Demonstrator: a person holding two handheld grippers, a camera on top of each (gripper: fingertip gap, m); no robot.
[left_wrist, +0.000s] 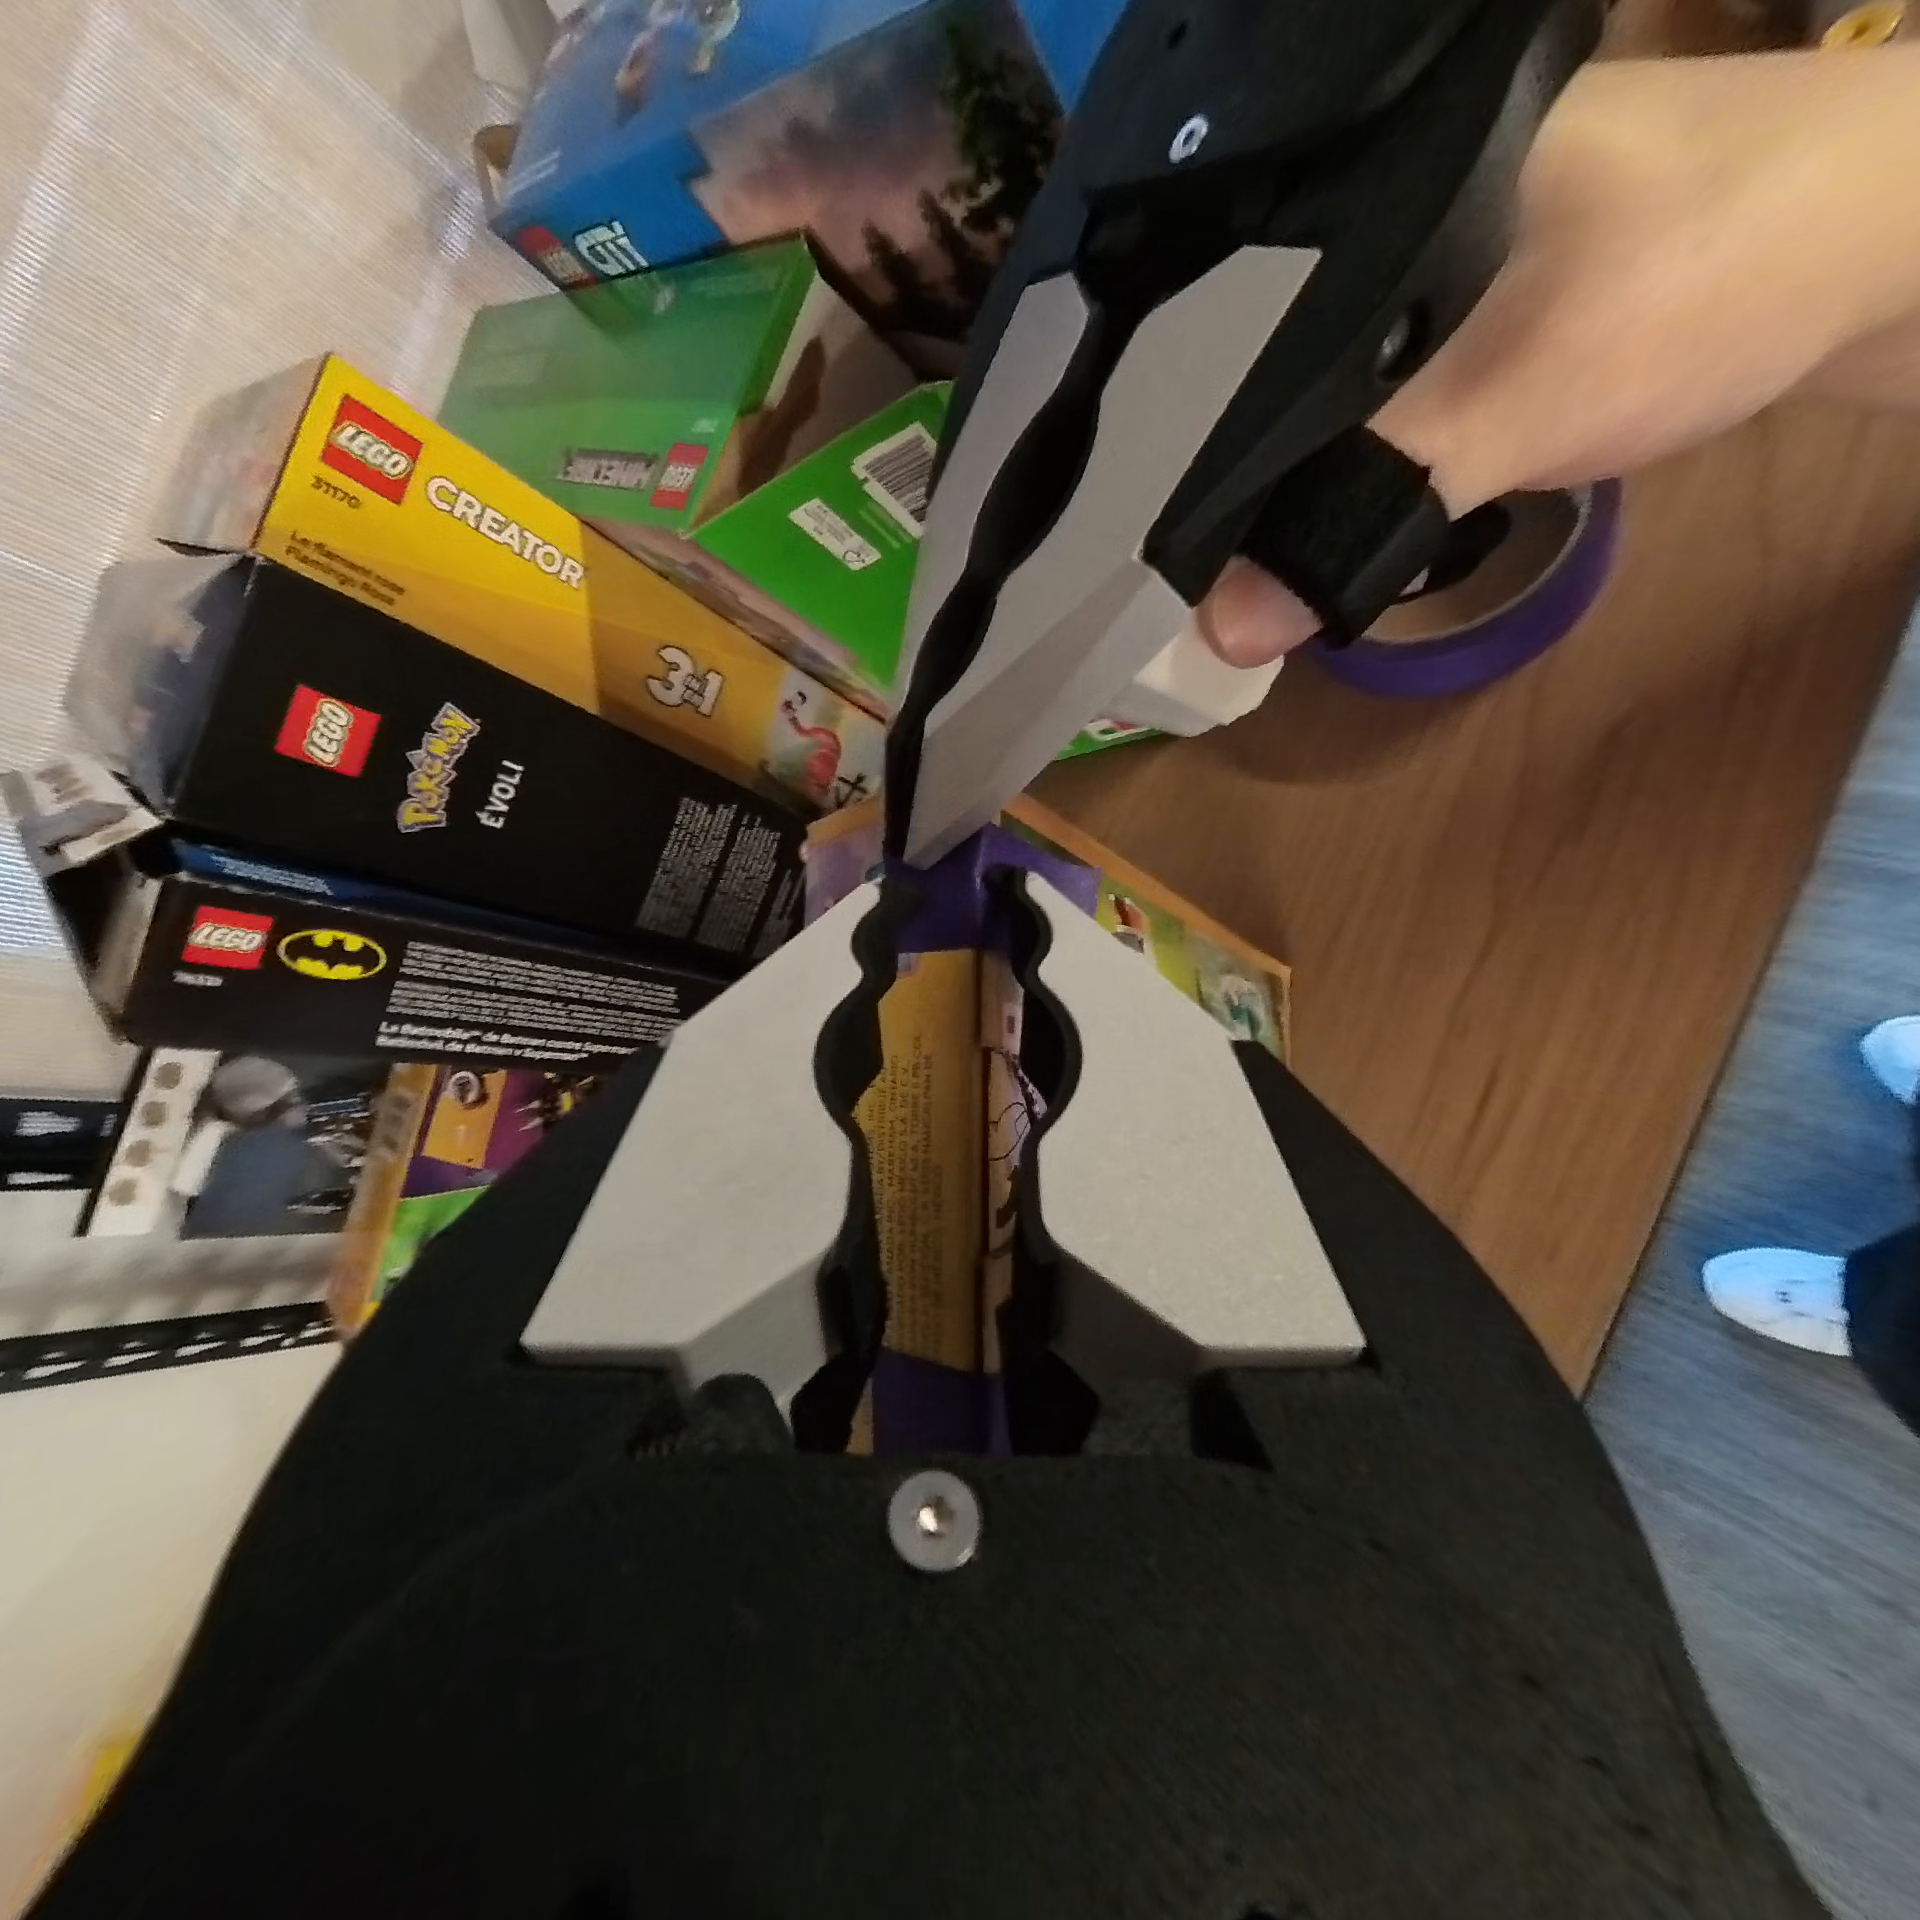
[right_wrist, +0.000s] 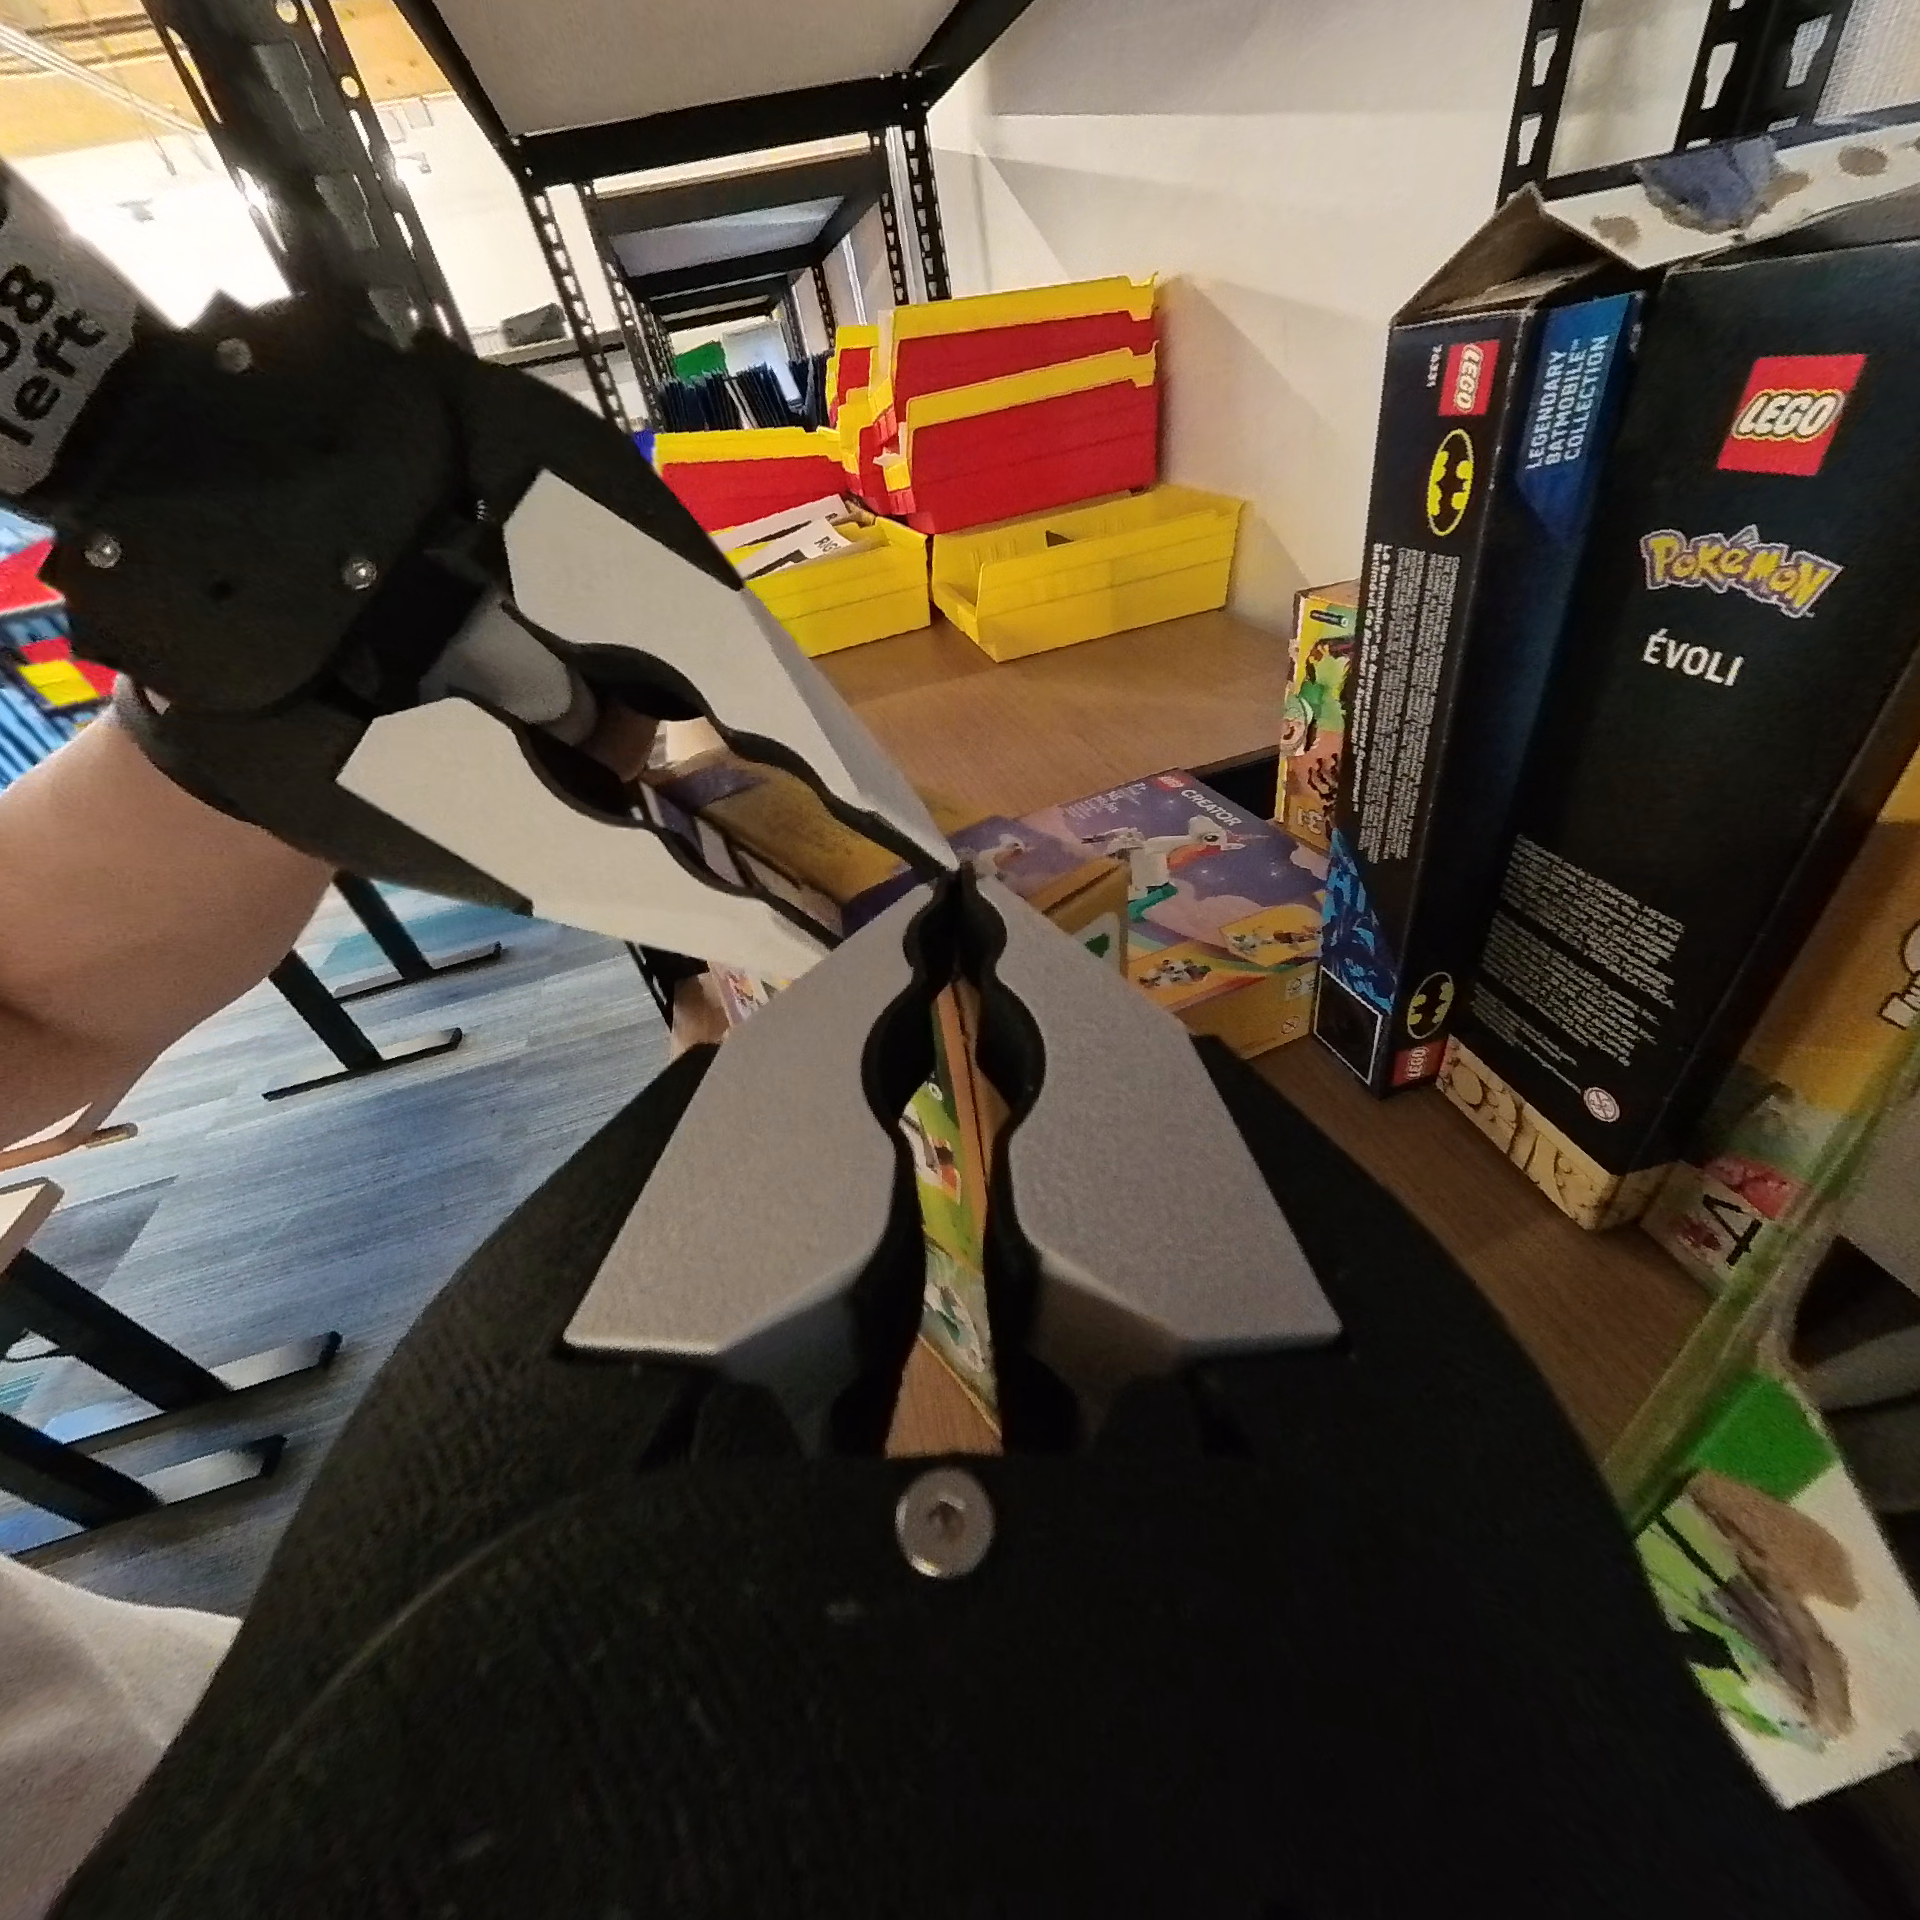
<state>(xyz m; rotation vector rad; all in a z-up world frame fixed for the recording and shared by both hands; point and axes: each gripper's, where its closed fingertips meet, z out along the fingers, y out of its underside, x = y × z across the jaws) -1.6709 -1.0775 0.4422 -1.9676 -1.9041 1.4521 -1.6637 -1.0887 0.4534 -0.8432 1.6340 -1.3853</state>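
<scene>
Left tongs we see nearly clenched over a yellow-and-purple box edge wrapped in purple tape, and our right tongs pinch tight on that tape strip, tip to tip with them. Beyond the right tongs' fingers a roll of purple tape lies on the wooden tabletop; black boxes stand upright to their right.

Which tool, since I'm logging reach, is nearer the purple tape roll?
Right. The right tool, at its handle end, and the hand sit beside the tape roll; the left tool lies farther off, their tips meeting.
</scene>
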